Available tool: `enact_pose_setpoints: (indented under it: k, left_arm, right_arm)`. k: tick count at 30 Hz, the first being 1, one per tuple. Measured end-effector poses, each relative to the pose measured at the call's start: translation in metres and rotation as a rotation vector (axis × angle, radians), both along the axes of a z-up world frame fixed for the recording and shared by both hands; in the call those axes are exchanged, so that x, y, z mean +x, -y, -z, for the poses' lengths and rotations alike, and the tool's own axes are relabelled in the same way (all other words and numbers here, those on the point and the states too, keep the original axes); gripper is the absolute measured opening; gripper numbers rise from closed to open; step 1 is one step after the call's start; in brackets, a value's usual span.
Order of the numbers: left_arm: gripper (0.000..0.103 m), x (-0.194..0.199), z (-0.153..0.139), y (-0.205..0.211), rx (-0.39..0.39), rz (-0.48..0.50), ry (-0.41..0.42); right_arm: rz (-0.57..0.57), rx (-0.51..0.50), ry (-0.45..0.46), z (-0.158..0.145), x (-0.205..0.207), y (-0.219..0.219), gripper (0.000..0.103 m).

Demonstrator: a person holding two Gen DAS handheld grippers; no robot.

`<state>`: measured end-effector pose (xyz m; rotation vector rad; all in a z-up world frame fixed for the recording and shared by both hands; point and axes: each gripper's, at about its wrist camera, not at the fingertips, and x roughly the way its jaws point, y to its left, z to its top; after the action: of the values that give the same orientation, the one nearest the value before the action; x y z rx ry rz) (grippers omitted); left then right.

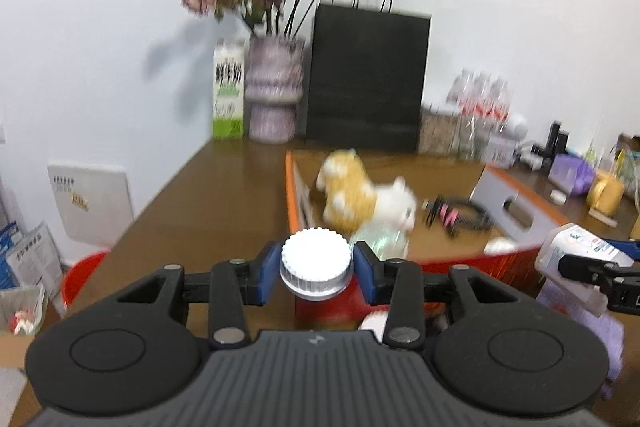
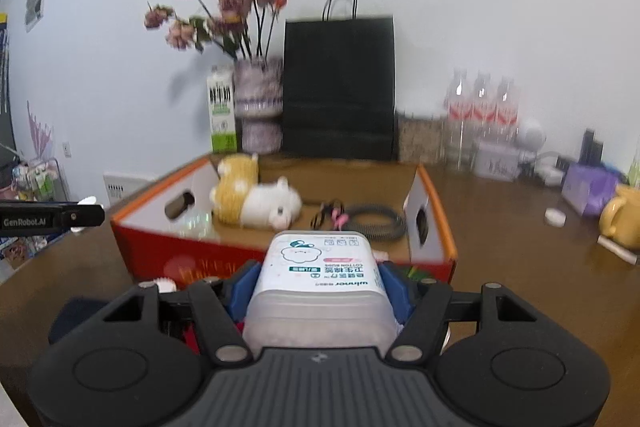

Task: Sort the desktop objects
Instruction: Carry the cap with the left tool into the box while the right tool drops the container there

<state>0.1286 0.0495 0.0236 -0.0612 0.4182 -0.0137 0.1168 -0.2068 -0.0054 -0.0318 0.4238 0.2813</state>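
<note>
**A:** Left wrist view first: your left hand-held gripper [image 1: 316, 269] has its blue pads pressed on either side of a white ribbed cap [image 1: 316, 259], so it is closed on a bottle seen end-on. The body below the cap is hidden; I cannot tell what kind of bottle it is. It hangs just short of the near wall of the orange cardboard box [image 1: 516, 259].

**B:** And the right one?

**A:** In the right wrist view your right hand-held gripper [image 2: 318, 283] is clamped on a cotton-swab tub [image 2: 316, 283], label facing up, also just short of the box's [image 2: 160, 247] near wall.

**B:** So both go into the box?

**A:** That is my reading of the sorting task. Inside, two plush toys [image 2: 256, 205] fill the 10 o'clock part of the right view, and a coiled black cable [image 2: 372, 219] lies at 1 o'clock. A clear object [image 2: 196, 221] sits in the near left corner.

**B:** How do you want me to place them?

**A:** Lift each load clear of the near wall before moving forward, so nothing catches the cardboard rim. Aim the tub at the bare floor between plush and cable. Lower the bottle beside the clear object, near the floor, then part the jaws; a round bottle may roll. Move one hand at a time, since the two grippers are close together.
</note>
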Motion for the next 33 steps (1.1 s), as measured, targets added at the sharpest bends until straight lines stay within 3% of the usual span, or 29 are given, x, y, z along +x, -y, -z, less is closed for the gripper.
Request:
enact_pose_setpoints:
  k: [7,14,22,24,33]
  left_arm:
    - [0.041,0.022,-0.032,0.026,-0.026,0.058,0.100]
    - [0.041,0.075,-0.042,0.057,-0.025,0.096,0.108]
    - [0.041,0.149,-0.007,0.077,-0.039,0.054,-0.035]
    - [0.041,0.158,0.004,0.080,-0.011,0.052,-0.067]
    - [0.041,0.168,0.031,0.079,0.033,0.043,-0.159]
  right_arm:
    - [0.011,0.000,0.090,-0.032,0.023,-0.001,0.064]
    - [0.037,0.005,0.110,-0.048,0.078,-0.004,0.064]
    - [0.085,-0.003,0.040,-0.026,0.158,-0.012,0.064]
    - [0.089,0.012,0.007,-0.014,0.173,-0.010,0.064]
    - [0.075,-0.033,-0.061,0.018,0.183,-0.012,0.064]
